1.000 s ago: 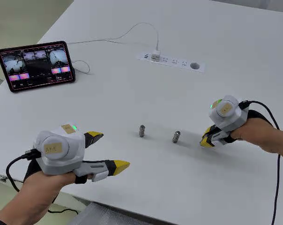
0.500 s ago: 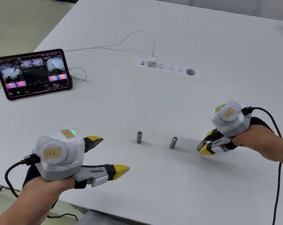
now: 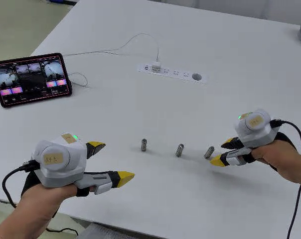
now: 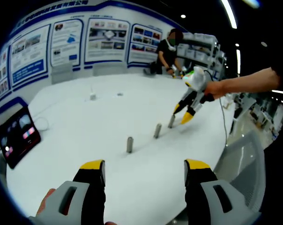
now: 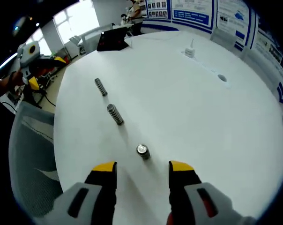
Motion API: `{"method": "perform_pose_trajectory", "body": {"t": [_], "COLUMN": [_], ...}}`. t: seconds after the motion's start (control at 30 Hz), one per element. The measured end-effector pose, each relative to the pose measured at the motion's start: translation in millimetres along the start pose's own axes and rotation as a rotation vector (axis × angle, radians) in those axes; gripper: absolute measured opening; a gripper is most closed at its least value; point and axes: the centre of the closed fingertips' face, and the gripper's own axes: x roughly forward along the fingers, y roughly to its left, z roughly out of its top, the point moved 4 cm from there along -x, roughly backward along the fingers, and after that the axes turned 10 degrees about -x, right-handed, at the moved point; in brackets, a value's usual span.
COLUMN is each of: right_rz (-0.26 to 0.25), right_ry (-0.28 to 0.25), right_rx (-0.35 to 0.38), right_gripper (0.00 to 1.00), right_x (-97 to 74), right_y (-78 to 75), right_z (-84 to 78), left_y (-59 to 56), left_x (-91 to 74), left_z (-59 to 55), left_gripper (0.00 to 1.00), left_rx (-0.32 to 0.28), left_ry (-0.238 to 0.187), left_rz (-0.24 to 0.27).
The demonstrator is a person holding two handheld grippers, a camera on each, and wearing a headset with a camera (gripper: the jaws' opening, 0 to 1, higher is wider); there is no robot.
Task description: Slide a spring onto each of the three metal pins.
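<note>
Right gripper (image 3: pixel 223 152) just backed off the third small grey metal pin (image 3: pixel 209 152), jaws open and empty. It stands spring-wrapped, in a row with the middle pin (image 3: pixel 180 150) and left-hand pin (image 3: pixel 144 144), near the white table's (image 3: pixel 215 199) front edge. Left gripper (image 3: pixel 111 160) is open and idle. All three look sprung, so likely done.

A row of three pins (image 3: pixel 180 150) stands between left tool (image 3: pixel 110 160) and right tool (image 3: pixel 221 152).

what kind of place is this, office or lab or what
Likely a lab or showroom workspace: a big white table with a tablet showing camera feeds and a power strip, and walls lined with blue-and-white display posters.
</note>
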Motion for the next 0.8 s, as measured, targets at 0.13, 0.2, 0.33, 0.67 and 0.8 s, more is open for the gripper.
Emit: {"method": "perform_pose_trajectory", "body": {"t": [0.13, 0.2, 0.33, 0.67, 0.8], "right_rz": [-0.021, -0.029, -0.04, -0.07, -0.085], "right_ry": [-0.047, -0.059, -0.1, -0.19, -0.227], "right_rx": [0.041, 0.058, 0.1, 0.158, 0.179], "right_gripper": [0.51, 0.53, 0.57, 0.62, 0.67], "right_x": [-7.9, -10.2, -13.7, -23.1, -26.4], "right_y": [6.5, 8.9, 12.8, 25.0, 33.7], "right_z": [2.4, 2.3, 1.1, -0.6, -0.3], "left_y": [2.1, 2.5, 4.7, 8.3, 7.8], "left_x": [-0.8, -0.8, -0.5, 4.1, 7.4], "left_z": [2.4, 3.2, 5.2, 10.5, 13.5], "left_gripper": [0.69, 0.7, 0.7, 0.71, 0.73], "left_rx": [-0.002, -0.003, -0.004, -0.007, -0.014], "left_ry": [-0.008, -0.009, -0.015, -0.021, -0.027], "left_rz": [0.002, 0.002, 0.003, 0.003, -0.01]}}
